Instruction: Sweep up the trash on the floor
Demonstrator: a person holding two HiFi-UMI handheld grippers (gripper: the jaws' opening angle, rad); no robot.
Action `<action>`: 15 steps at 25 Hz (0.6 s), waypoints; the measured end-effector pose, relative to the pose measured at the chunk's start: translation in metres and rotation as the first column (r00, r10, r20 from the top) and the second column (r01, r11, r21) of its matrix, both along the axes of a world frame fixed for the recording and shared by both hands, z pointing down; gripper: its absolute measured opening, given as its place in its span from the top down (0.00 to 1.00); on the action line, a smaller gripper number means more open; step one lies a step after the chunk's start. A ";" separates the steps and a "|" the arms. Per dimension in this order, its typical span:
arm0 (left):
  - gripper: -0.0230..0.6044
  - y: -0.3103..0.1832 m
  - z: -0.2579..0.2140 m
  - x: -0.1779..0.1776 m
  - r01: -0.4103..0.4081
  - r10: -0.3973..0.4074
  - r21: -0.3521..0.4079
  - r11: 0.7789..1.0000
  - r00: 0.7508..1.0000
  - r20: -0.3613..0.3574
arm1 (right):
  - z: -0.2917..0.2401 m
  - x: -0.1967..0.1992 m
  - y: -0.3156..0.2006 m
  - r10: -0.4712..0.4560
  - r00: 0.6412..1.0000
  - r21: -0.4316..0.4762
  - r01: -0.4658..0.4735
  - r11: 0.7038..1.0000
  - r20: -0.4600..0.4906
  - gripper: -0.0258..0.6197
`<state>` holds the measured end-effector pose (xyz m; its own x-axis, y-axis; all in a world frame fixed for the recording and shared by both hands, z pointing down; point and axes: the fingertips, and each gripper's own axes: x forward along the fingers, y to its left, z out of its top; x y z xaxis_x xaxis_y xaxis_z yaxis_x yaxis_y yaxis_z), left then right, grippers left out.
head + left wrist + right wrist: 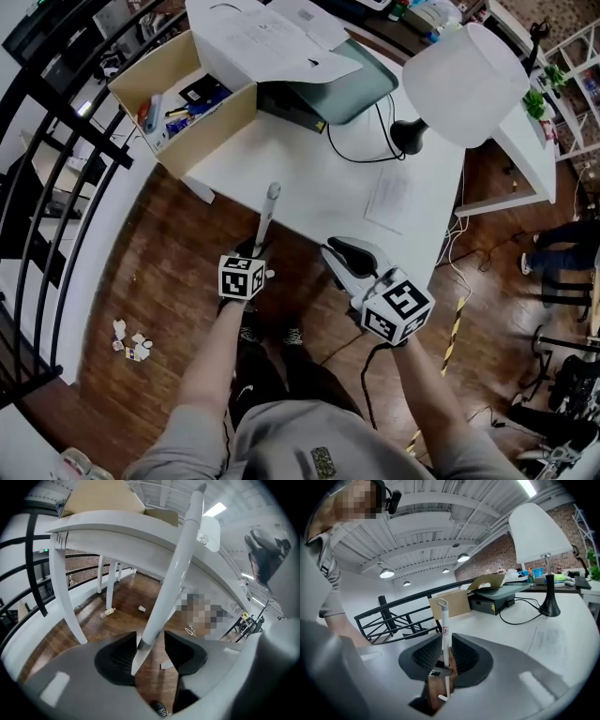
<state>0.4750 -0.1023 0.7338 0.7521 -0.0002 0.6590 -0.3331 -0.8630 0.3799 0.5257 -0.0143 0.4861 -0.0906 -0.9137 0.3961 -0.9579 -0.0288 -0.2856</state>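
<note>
Standing at the edge of the white counter [309,178], we have the left tongs [257,246] spread wide around a white handle [269,211], which we take to be the broom's. The shaft runs up between the two pads, leaning on one with a clear gap to the other, so it is cradled, not clamped. The right tongs [341,255] sit just beside the left pair, closed down to a narrow slot and holding nothing. In their own view the handle lines up with that slot, but the head view shows it standing apart from them, off to their left.

None of the sweeping looks done. The main trash [131,342], a small cluster of crumpled paper scraps, lies on the wooden floor [169,272] well to the left of the left tongs and below them, loose and ungathered. Beyond the left tongs, under the counter, a plastic bottle [107,613] on its side and what looks like a small cup [141,608] also lie on the floor. We see no dustpan in any view, and the brush end is out of sight below the tongs.

As we judge it, we are only at the tool-in-hand stage. A firm grip on the handle comes first, then carrying it to the scraps and gathering them with the pieces under the counter.
</note>
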 end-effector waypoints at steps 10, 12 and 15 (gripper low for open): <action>0.64 0.000 -0.047 -0.034 0.083 -0.081 0.058 0.995 0.996 -0.036 | -0.013 -0.022 0.023 -0.065 0.998 0.016 0.064 0.998 0.006 0.87; 0.68 0.002 -0.070 -0.052 0.120 -0.114 0.070 0.990 0.991 -0.076 | -0.024 -0.035 0.022 -0.094 0.996 0.040 0.094 0.995 0.003 0.88; 0.95 0.005 -0.115 -0.092 0.202 -0.187 0.093 0.975 0.970 -0.153 | -0.038 -0.067 0.014 -0.171 0.985 0.084 0.169 0.982 0.012 0.89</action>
<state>0.3832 -0.0969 0.6192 0.8168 -0.2206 0.5331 -0.4476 -0.8253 0.3442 0.4586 -0.0006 0.4477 -0.2544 -0.9136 0.3172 -0.9411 0.1583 -0.2989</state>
